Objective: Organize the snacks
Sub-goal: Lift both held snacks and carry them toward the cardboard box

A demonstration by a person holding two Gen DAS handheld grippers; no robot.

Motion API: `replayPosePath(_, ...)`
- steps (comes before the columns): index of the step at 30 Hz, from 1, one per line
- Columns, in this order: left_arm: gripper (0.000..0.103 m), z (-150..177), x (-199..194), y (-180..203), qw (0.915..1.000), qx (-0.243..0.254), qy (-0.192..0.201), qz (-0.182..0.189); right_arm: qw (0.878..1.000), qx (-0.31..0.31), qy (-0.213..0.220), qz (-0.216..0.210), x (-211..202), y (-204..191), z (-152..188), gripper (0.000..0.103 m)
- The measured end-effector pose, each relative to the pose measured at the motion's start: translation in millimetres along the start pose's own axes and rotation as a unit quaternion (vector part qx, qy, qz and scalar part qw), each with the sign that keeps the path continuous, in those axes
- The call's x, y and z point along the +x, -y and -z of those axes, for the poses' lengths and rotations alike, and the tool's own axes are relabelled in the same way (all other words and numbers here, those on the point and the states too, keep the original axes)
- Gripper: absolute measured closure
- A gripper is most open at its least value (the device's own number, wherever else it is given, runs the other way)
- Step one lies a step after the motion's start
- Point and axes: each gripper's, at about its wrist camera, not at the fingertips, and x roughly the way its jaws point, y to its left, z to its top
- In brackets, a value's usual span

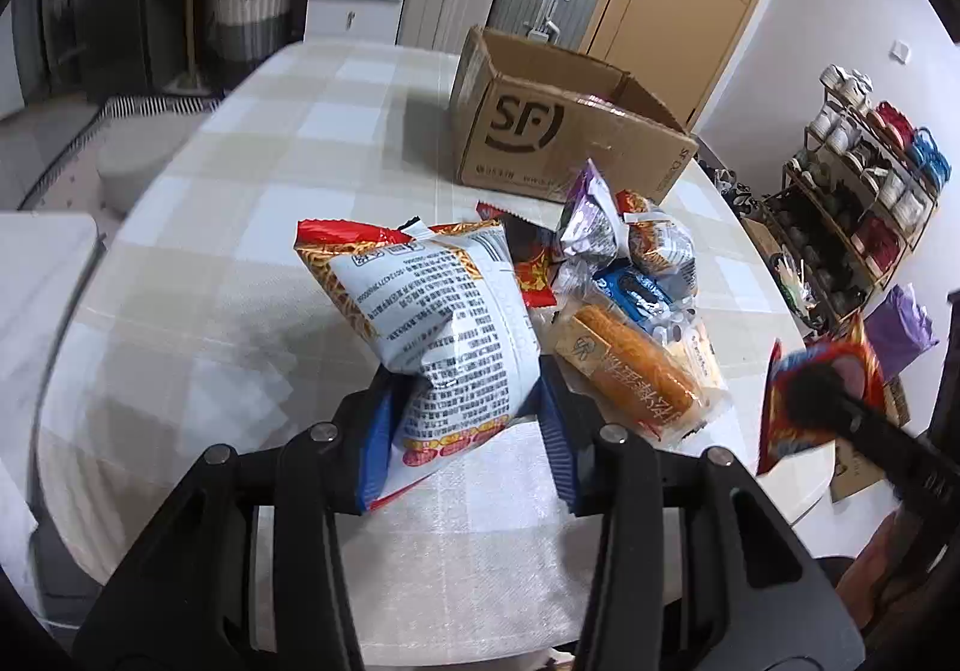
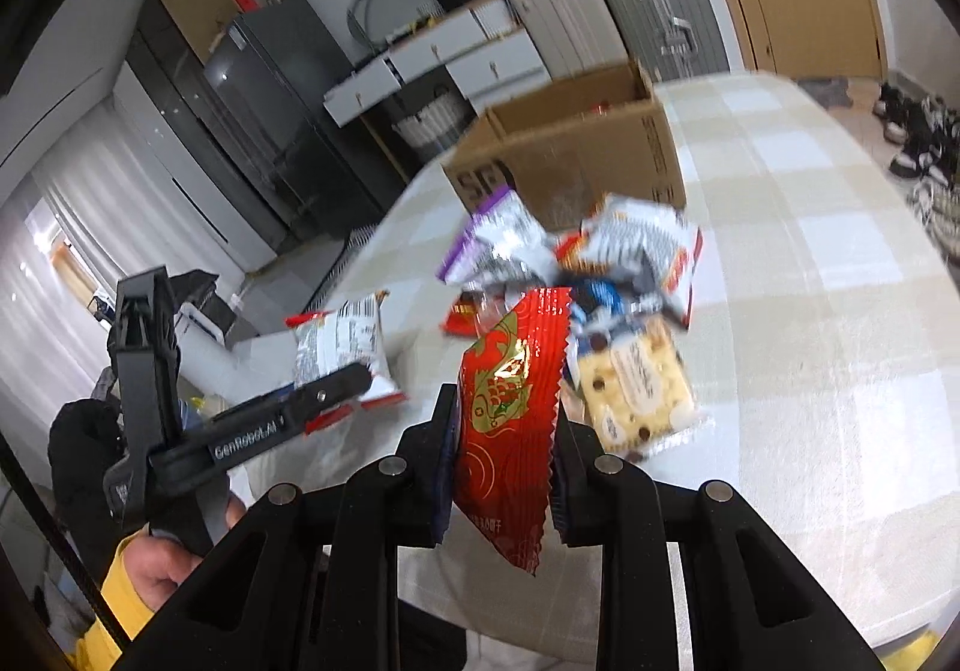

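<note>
So both grippers are carrying: left gripper (image 1: 465,419) clamping the noodle bag (image 1: 444,323), right gripper (image 2: 504,461) pinching the red packet (image 2: 510,401), probably heading into the cardboard box (image 1: 540,131) behind the snack pile (image 1: 624,275)

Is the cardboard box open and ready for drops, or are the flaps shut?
Open. The cardboard box stands upright on the table with its top flaps raised, and its inner walls show. How full it is, I cannot tell.
</note>
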Motion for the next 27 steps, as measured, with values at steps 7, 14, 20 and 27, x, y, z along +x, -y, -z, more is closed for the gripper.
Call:
replayPosePath(7, 0.063, 0.3, -35.5, 8.4, 0.9993, 0.018, 0.031, 0.000, 0.999, 0.011, 0.026, 0.015, -8.1, 6.3, -5.4, 0.078)
replayPosePath(14, 0.063, 5.1, -57.6, 15.3, 0.9982, 0.036, 0.049, 0.003, 0.998, 0.016, 0.042, 0.032, -15.2, 10.2, -7.7, 0.078)
replayPosePath(20, 0.063, 6.7, -66.0, 15.9, 0.9977, 0.033, 0.059, 0.002, 0.998, 0.020, 0.041, 0.044, -15.1, 14.6, -7.5, 0.078)
replayPosePath(27, 0.063, 8.1, -69.6, 17.0, 0.9974, 0.036, 0.062, -0.004, 0.998, 0.021, 0.037, 0.046, -14.5, 15.4, -6.8, 0.078)
